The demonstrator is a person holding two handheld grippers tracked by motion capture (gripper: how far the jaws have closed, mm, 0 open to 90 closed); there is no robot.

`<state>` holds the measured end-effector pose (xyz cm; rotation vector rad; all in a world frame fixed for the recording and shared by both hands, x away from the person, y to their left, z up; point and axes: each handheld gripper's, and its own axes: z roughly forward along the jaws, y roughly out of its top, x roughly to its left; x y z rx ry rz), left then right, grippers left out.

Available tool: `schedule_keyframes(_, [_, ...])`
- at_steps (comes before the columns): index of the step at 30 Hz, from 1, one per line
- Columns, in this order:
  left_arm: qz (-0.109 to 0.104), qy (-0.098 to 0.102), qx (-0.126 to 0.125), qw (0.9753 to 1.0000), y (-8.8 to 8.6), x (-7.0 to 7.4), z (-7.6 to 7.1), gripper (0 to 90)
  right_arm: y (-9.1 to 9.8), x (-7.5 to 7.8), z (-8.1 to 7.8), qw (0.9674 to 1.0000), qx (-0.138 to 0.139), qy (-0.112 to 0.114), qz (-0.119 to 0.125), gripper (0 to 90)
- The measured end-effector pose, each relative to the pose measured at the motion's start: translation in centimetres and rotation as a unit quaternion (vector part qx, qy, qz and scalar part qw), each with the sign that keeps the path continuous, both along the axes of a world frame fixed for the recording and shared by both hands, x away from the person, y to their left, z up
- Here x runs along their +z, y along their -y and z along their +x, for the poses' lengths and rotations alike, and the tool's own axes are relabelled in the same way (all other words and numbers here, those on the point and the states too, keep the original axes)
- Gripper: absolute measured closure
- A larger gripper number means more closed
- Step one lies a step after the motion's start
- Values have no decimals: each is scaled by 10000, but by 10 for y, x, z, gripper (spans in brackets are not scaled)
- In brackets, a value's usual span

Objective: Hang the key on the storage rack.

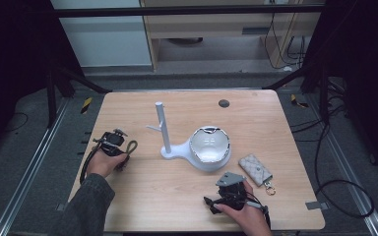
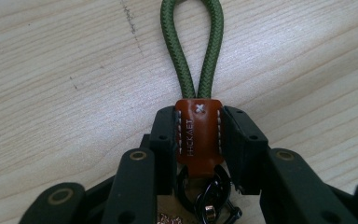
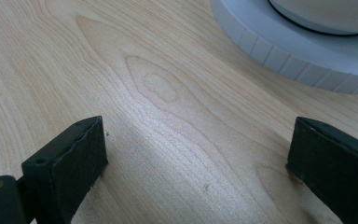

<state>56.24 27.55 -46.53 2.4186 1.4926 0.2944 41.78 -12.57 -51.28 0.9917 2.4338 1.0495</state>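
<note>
Looking down from the high view, the left tongs (image 1: 119, 147) pinched the green cord keychain (image 1: 130, 149) lying left of the white stand (image 1: 166, 132), while its own view showed the jaws clamped on the brown leather tab (image 2: 198, 135), cord loop running straight ahead on the tabletop (image 2: 65, 70), and the right tongs (image 3: 196, 163) gaped empty.

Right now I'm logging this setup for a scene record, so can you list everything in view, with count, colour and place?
Green cord key strap with brown leather tab: one, green and brown, table's left part, clamped in the left claw.
White plastic stand with upright peg and round dish: one, white, table centre.
Quilted beige key pouch with metal clasp: one, beige, right of the stand.
Dark round disc: one, far table edge.
Light wooden table: one.
Left claw: black, shut on the tab.
Right claw: black, open over bare wood.
</note>
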Motion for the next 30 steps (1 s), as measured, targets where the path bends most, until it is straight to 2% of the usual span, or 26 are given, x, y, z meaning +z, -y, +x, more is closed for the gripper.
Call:
schedule_keyframes(1, [13, 29, -10, 10000, -1, 1, -1, 659, 0, 0, 0, 10000, 0, -1, -1, 44])
schedule_keyframes(5, [-173, 320, -58, 9993, -8, 12, -9, 660, 0, 0, 0, 10000, -1, -1, -1, 44])
schedule_keyframes(7, [-284, 641, -155, 9974, -12, 23, -21, 660, 0, 0, 0, 10000, -1, -1, -1, 45])
schedule_keyframes(9, [-461, 951, -189, 9942, -15, 31, -32, 660, 0, 0, 0, 10000, -1, -2, 0, 44])
schedule_keyframes(11, [-582, 1243, -297, 9901, -16, 38, -45, 660, 0, 0, 0, 10000, -1, -1, 0, 44])
schedule_keyframes(13, [-597, 1469, -416, 9865, -15, 44, -58, 660, 0, 0, 0, 10000, -1, -2, 0, 44])
schedule_keyframes(16, [-723, 1814, -571, 9791, -13, 50, -75, 660, 0, 0, 0, 10000, -1, -1, -1, 44])
schedule_keyframes(19, [-922, 2106, -674, 9709, -8, 55, -90, 660, 0, 0, 0, 10000, -1, -2, 0, 44])
schedule_keyframes(20, [-1004, 2225, -712, 9671, -5, 57, -95, 660, 0, 0, 0, 10000, -1, -2, 1, 43])
schedule_keyframes(21, [-1026, 2283, -745, 9653, -3, 59, -99, 660, 0, 0, 0, 10000, -1, -4, 4, 42])
schedule_keyframes(22, [-1054, 2394, -796, 9619, 1, 62, -104, 660, 0, 0, 0, 10000, -2, -6, 3, 42])
schedule_keyframes(23, [-1074, 2452, -826, 9600, 3, 63, -106, 660, 0, 0, 0, 10000, -2, -5, 3, 42])
schedule_keyframes(24, [-1141, 2545, -860, 9565, 7, 66, -111, 660, 0, 0, 0, 10000, -2, -6, 4, 42])
schedule_keyframes(26, [-1235, 2658, -922, 9516, 11, 69, -116, 660, 0, 0, 0, 10000, -2, -5, 3, 42])
schedule_keyframes(30, [-1411, 2817, -1030, 9435, 22, 76, -124, 660, 0, 0, 0, 10000, -1, -4, 3, 42])
